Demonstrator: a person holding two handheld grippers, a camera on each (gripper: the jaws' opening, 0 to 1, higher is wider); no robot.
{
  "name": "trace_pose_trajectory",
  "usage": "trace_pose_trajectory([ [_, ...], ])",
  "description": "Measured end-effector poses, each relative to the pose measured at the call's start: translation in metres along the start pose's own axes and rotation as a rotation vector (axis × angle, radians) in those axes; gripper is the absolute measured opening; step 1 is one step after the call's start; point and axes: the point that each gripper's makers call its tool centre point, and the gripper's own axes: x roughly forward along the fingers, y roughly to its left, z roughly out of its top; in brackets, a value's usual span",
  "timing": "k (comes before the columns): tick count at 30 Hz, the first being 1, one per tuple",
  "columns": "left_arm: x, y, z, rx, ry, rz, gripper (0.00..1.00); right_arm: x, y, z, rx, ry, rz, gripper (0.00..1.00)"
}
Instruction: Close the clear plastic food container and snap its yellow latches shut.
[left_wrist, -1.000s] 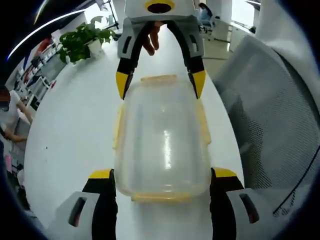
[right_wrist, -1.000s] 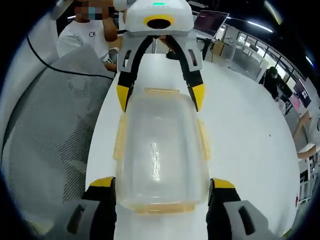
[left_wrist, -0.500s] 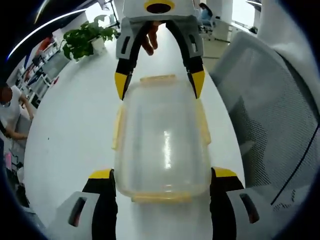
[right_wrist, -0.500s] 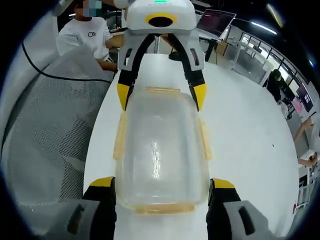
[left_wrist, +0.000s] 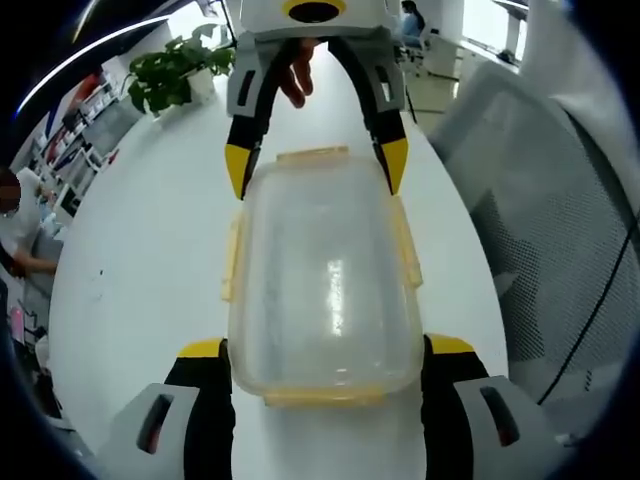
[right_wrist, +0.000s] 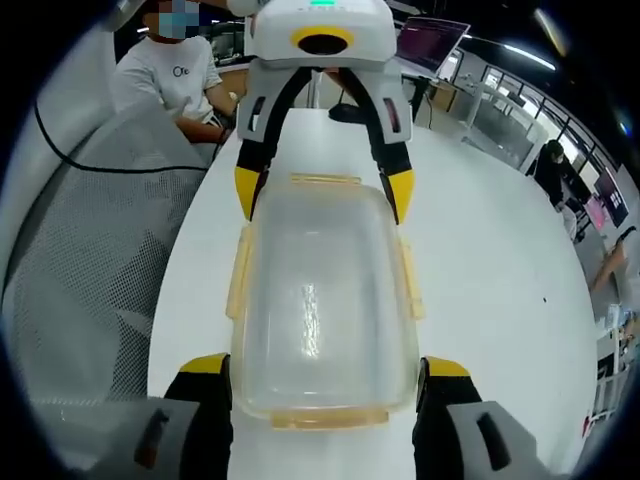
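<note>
Your left hand-held gripper (left_wrist: 320, 350) has its jaws spread wide, one on each side of the near end of the clear plastic food container (left_wrist: 322, 275), which sits on the white desk (left_wrist: 150, 260) between both tools. The lid looks seated on the box, though the yellow latches (left_wrist: 232, 262) along the long sides appear to splay outward, not snapped (hard to be sure through the clear plastic). At the far end, your right hand-held gripper (right_wrist: 320, 352) mirrors this: jaws apart, flanking its own end of the container, with that end's latch (right_wrist: 328, 419) lying between its tips. You seem to be at the steadying stage, lid on, latches pending. Next you would likely need to press a jaw tip down on one latch while the other tool braces the box.
</note>
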Motion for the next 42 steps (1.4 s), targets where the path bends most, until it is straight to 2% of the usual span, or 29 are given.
trace_pose_trajectory([
  [15,0.003,0.028,-0.004,-0.007,0.0,-0.014,0.76,0.006,-0.034,0.001,-0.036,0.01,0.014,0.74],
  [24,0.005,0.054,-0.007,0.015,0.019,-0.027,0.77,0.008,-0.057,0.002,-0.026,0.006,0.003,0.74],
  [30,0.006,0.072,-0.005,0.016,0.018,-0.024,0.76,0.007,-0.075,-0.002,-0.018,0.017,-0.006,0.74],
  [42,0.007,0.092,-0.005,0.003,0.022,0.011,0.76,0.007,-0.092,-0.006,0.005,0.041,-0.029,0.75],
])
